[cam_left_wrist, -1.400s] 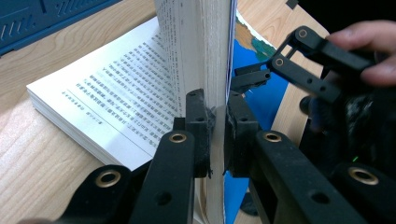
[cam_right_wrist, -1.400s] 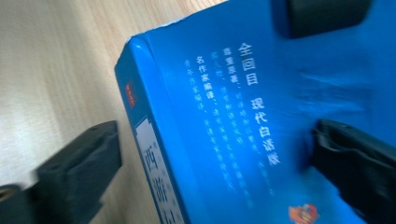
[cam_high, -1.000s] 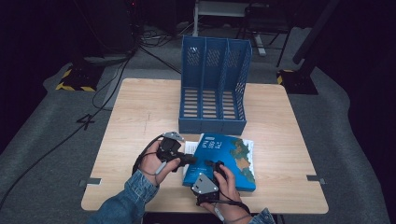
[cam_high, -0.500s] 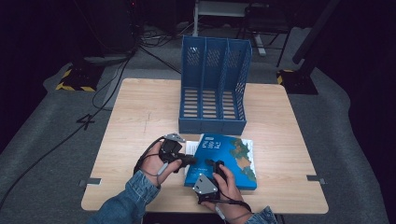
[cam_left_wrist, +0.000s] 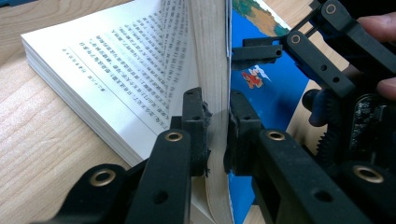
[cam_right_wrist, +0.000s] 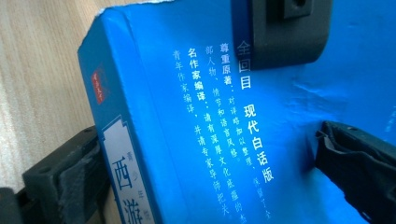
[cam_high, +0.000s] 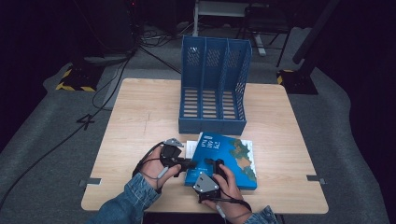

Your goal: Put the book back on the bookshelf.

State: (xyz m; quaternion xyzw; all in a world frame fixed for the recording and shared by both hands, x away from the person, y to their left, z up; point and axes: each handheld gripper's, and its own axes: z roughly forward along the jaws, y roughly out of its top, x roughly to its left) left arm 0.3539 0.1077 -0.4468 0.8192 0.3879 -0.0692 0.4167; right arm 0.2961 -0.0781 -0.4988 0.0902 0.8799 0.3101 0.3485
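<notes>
Wooden desk (cam_high: pixel 140 116) before us, our left tool (cam_left_wrist: pixel 217 126) clamped on the blue book's (cam_high: pixel 224 158) lifted cover and pages, our right tool (cam_high: pixel 212 164) pressing the cover, its grip unclear.

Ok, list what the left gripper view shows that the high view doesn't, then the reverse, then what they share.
Left gripper view: printed lines on the opened pages, and the pads clamped on a wad of pages. High view: the blue file rack, the table edges, denim sleeves. Shared: the blue book, left gripper, right gripper.

Book (cam_high: pixel 224 158) cover block lifted slightly higher.
</notes>
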